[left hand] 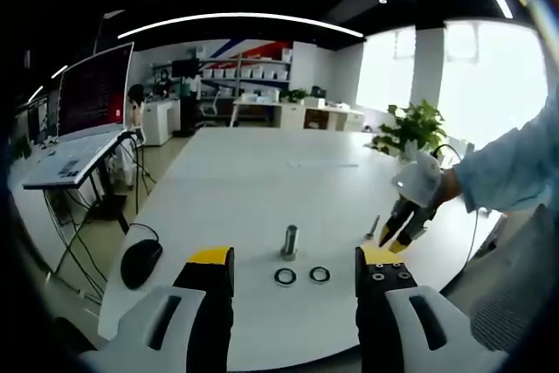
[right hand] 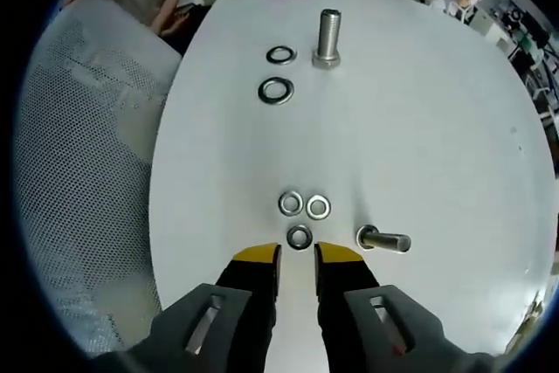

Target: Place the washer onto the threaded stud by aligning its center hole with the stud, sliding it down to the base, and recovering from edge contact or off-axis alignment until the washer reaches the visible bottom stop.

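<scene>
Left gripper view: black computer mouse [left hand: 140,261] near the white desk's [left hand: 253,189] left edge; left gripper [left hand: 295,270], fingers wide apart and empty, above two large steel washers [left hand: 286,276]; upright steel threaded stud [left hand: 289,241] just beyond. Right gripper view: right gripper [right hand: 298,259], fingers narrowly parted, holding nothing, just short of three small steel washers [right hand: 300,237]; a lying bolt [right hand: 384,239] beside them. Open desk surrounds both.

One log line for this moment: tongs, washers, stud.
left tongs open, empty | right tongs narrow gap, empty, behind small washers | stud upright, bare | large washers flat beside stud | bolt lying
</scene>
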Tool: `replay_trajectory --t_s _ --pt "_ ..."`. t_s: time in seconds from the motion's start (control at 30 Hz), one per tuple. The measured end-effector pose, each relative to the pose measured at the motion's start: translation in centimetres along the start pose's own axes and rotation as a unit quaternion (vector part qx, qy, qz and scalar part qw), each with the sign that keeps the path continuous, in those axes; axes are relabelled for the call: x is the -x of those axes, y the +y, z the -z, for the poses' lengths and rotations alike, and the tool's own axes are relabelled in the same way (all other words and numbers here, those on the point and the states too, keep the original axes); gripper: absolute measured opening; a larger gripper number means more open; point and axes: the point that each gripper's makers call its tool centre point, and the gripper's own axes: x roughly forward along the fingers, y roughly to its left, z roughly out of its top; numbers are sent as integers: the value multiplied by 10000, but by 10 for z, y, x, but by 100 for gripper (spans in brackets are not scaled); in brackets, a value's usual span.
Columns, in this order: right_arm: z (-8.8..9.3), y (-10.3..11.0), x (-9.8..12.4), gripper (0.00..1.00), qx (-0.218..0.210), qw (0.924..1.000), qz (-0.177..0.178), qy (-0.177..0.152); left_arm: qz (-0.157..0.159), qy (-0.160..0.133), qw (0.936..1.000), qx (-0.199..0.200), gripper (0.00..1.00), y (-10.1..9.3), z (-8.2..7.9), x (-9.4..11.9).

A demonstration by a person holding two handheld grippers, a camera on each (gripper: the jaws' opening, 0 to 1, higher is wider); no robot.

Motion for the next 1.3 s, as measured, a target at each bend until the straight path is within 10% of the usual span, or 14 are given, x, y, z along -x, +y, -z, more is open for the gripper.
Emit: replay_trajectory --t_s 1.3 --pt "-4 5 2 15 315 9995 37 -67 15 14 10000 39 54 -1 0 0"
